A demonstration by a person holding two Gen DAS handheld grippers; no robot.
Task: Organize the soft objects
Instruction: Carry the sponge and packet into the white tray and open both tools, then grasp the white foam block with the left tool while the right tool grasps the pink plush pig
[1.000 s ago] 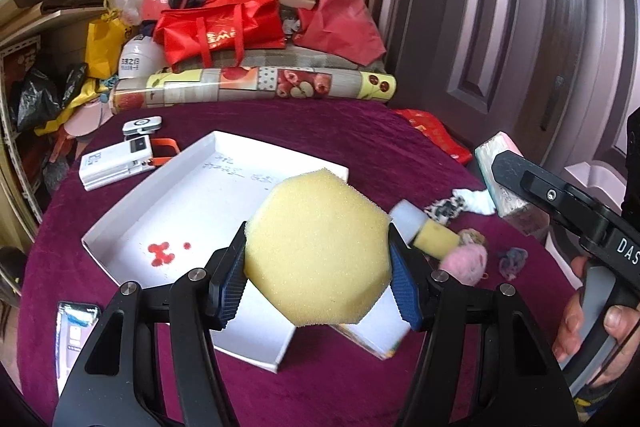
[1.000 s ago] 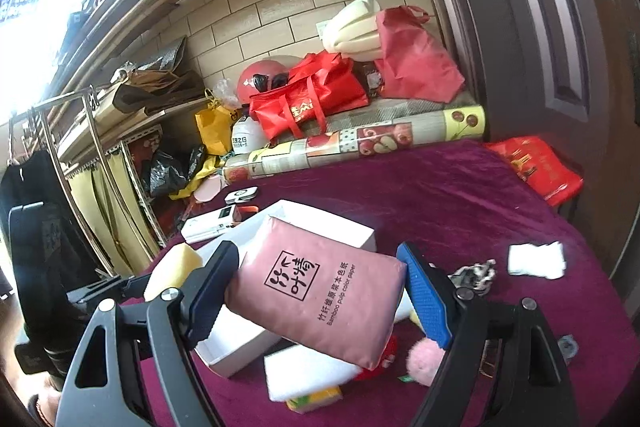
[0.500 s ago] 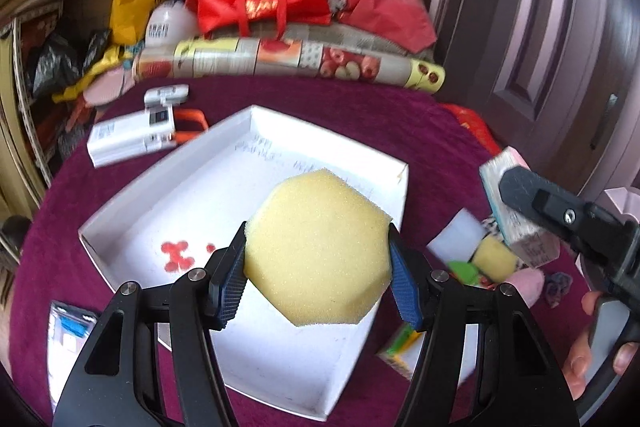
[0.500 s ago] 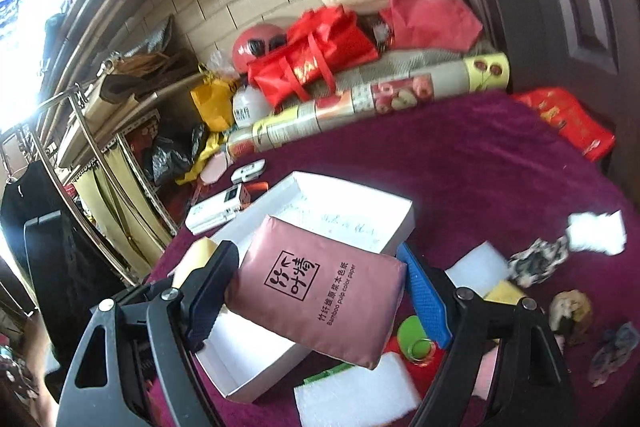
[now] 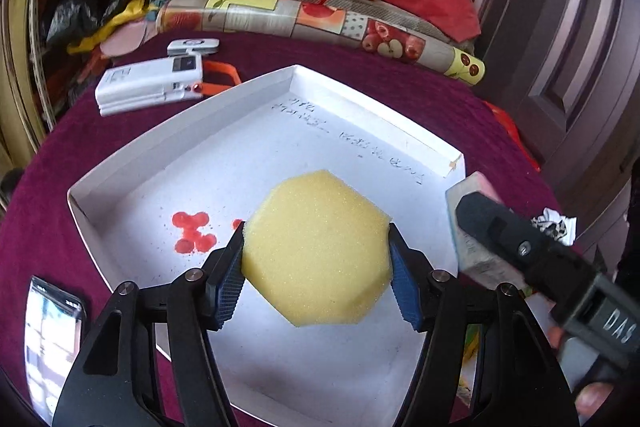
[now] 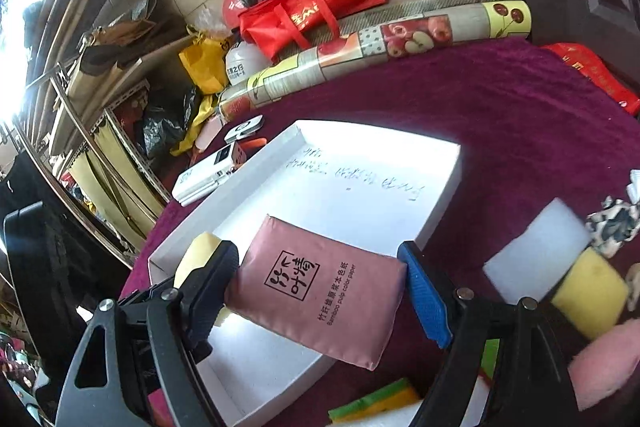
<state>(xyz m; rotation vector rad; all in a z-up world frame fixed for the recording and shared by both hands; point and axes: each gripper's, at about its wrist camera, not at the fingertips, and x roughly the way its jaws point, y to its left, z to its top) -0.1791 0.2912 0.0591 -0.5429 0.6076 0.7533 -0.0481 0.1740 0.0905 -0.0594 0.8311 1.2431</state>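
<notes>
L wrist / L tool (image 5: 316, 263): clamped on the yellow sponge (image 5: 318, 251), blue pads biting both sides. Octagon-shaped foam, held above the white box (image 5: 376, 119), roughly mid-floor.
L wrist / why held so: side-on pinch leaves the underside free; looks like a set-down into the box is in hand, judging by the task.
L wrist / box contents: floor bare apart from red stains (image 5: 192, 233) and some handwriting near the far wall. No soft thing resting in it yet, as far as this view shows.
L wrist / R tool: comes in at the right edge, black body, a pale pack end showing behind its finger, over the box's right rim.
L wrist / bench: maroon cloth (image 5: 460, 107); white device (image 5: 148, 89) just beyond the box's left wall, phone (image 5: 52, 339) at near left.
R wrist / R tool (image 6: 320, 291): gripping the pink tissue pack (image 6: 320, 291), pinched across its width, tilted, hanging over the box's near-right part.
R wrist / L tool: visible at left w/ the sponge peeking past the R tool's finger; both loads over the same box.
R wrist / still outside box: white foam block (image 6: 536, 251), second yellow sponge (image 6: 588, 295), patterned cloth (image 6: 612, 223), pink fluffy thing (image 6: 604, 363), all on the cloth to the right.
R wrist / risk: two tools crowd one box; prob. best to let go one at a time.
</notes>
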